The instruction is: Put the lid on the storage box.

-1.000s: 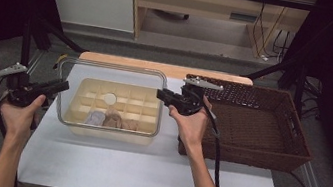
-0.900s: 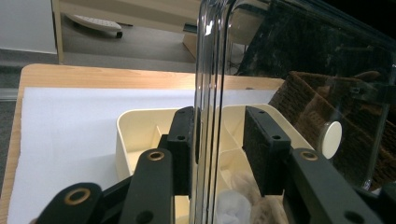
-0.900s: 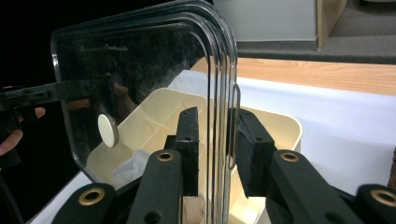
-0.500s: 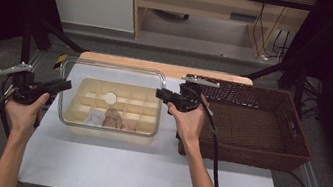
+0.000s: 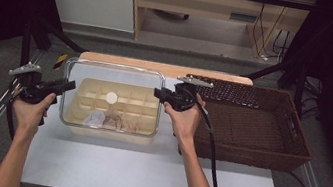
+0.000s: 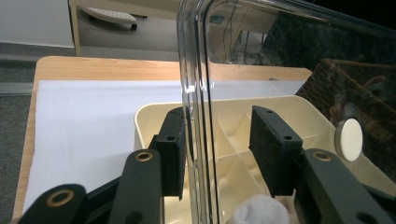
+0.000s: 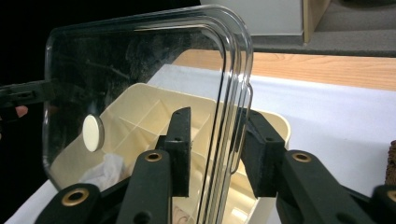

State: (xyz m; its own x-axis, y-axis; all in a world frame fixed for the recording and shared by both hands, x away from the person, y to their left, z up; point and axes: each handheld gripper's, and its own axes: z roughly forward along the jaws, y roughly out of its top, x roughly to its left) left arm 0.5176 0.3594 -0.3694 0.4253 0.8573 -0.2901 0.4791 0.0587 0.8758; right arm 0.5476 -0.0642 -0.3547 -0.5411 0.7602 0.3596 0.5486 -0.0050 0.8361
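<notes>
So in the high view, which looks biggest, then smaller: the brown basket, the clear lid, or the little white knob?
1. brown basket
2. clear lid
3. white knob

Right gripper (image 7: 212,154) jaws straddle the edge of the clear lid (image 7: 140,84), and they've just been opening. Left pad stands off the rim; right pad looks close to it, contact unclear. Lid is tilted above the cream divided box (image 7: 154,116) and carries a white round knob (image 7: 92,133). White cloth (image 7: 105,170) sits in a compartment. Box rests on a white mat (image 7: 327,116) over the wooden tabletop (image 7: 327,67).
</notes>
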